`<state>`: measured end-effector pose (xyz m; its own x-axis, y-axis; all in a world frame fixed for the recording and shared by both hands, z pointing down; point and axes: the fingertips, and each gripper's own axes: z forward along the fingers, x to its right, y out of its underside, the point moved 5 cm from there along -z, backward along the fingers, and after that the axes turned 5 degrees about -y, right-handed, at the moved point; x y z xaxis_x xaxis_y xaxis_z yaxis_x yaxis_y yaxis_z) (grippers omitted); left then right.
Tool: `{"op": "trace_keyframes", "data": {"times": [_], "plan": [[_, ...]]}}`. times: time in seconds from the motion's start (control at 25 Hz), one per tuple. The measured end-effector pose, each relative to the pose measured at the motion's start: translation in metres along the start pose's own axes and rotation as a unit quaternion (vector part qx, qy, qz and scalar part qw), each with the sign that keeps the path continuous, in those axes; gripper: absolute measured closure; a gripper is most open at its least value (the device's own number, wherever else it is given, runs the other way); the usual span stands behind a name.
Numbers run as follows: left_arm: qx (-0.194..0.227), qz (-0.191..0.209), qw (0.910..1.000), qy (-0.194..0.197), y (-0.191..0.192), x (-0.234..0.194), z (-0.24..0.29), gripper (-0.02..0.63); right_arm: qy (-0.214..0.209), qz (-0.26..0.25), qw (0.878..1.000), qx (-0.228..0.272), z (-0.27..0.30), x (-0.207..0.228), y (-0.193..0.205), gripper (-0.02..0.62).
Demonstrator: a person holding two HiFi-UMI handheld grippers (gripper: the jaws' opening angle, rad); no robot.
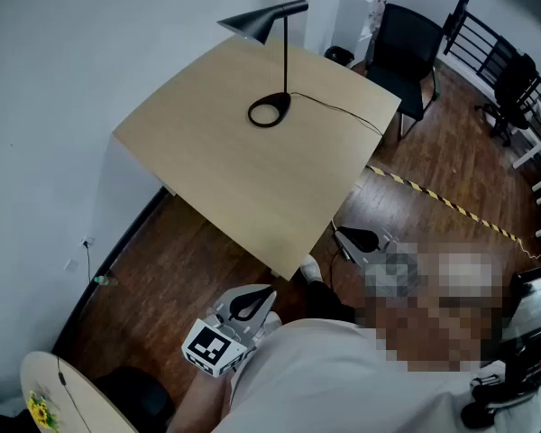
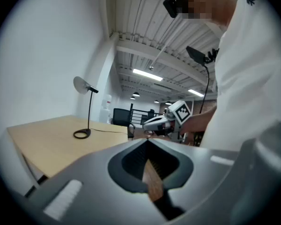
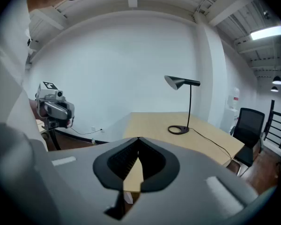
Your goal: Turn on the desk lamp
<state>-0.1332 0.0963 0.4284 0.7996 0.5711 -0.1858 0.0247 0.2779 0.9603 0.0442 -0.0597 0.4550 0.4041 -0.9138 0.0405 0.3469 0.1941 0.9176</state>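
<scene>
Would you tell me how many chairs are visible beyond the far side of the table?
2: a black chair stands just behind the table's far right corner, and a black office chair stands farther back to the right. Others may be hidden outside the frame.

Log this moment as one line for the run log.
left gripper: shut, empty | right gripper: shut, empty | desk lamp: upright on desk, far side, untouched | both grippers short of desk
</scene>
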Motion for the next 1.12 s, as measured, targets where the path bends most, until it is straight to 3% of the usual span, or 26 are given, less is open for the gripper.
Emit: {"op": "trace_keyframes", "data": {"times": [0.28, 0.56, 0.76, 1.12], "plan": [[0.000, -0.034, 0.9966, -0.075, -0.027, -0.040, 0.059, 0.589, -0.033, -0.036, 0.999, -0.016, 0.088, 0.129, -0.015, 0.592], [0.000, -0.069, 0.9873, -0.143, -0.053, -0.072, 0.120, 0.589, -0.057, -0.051, 0.996, -0.035, 0.191, 0.253, -0.016, 0.592], [-0.015, -0.090, 0.9765, -0.195, -0.054, -0.080, 0.138, 0.589, -0.074, -0.063, 0.994, -0.052, 0.256, 0.304, -0.009, 0.592], [-0.029, -0.118, 0.9614, -0.247, -0.052, -0.100, 0.150, 0.589, -0.046, -0.055, 0.995, -0.065, 0.357, 0.376, -0.005, 0.592]]}}
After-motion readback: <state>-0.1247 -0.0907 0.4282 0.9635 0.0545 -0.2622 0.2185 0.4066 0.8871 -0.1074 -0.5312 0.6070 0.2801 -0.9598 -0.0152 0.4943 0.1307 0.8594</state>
